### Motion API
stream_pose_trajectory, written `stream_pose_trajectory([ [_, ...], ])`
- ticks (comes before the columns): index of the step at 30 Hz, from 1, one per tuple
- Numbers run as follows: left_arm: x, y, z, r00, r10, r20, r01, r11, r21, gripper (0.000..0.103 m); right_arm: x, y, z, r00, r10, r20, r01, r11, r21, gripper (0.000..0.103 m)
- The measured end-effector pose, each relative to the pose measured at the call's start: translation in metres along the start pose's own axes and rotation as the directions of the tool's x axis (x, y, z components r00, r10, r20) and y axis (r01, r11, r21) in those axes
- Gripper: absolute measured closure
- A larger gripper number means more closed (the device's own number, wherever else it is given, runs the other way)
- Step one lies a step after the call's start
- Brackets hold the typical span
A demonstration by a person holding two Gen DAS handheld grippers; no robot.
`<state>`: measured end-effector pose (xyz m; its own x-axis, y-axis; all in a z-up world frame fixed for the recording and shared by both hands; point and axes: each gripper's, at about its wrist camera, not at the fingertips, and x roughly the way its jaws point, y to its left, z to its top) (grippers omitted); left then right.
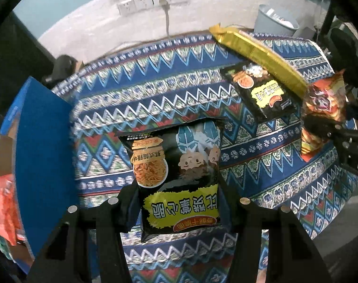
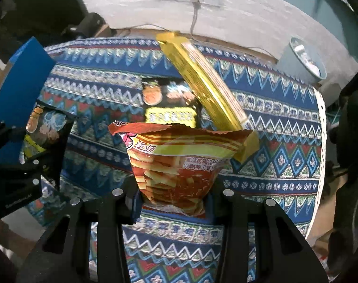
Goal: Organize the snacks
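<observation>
The left gripper (image 1: 179,202) pinches a black noodle bag (image 1: 176,176) — the right gripper (image 2: 173,195) pinches a red chip bag (image 2: 179,162), above the patterned tablecloth (image 2: 273,165).

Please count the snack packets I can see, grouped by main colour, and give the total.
Black packets: 2, one in the left claw, one lying on the cloth
Red-orange packets: 1, in the right claw
Gold packets: 1
Total: 4

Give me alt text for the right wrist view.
The right claw grips a red shrimp-stick snack bag above a patterned tablecloth. Behind lie a gold packet and a black noodle-snack bag; a blue box stands left.
</observation>
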<state>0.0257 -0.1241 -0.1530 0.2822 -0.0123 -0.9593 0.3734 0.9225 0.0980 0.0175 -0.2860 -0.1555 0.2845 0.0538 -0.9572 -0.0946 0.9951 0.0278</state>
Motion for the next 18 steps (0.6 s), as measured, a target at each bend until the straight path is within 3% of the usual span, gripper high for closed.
stream_pose_trajectory([
  [7,-0.024,0.000,0.007,0.997,0.031,0.072,-0.033,0.999,0.025,0.047,-0.020,0.020,0.012,0.998,0.021,0.051,-0.019,0.999,-0.043,0.063],
  [18,-0.063,0.035,0.001,0.978,0.081,0.190,-0.088,0.996,0.027,0.047,-0.047,0.062,0.025,0.992,0.066,0.109,-0.053,0.992,-0.116,0.063],
])
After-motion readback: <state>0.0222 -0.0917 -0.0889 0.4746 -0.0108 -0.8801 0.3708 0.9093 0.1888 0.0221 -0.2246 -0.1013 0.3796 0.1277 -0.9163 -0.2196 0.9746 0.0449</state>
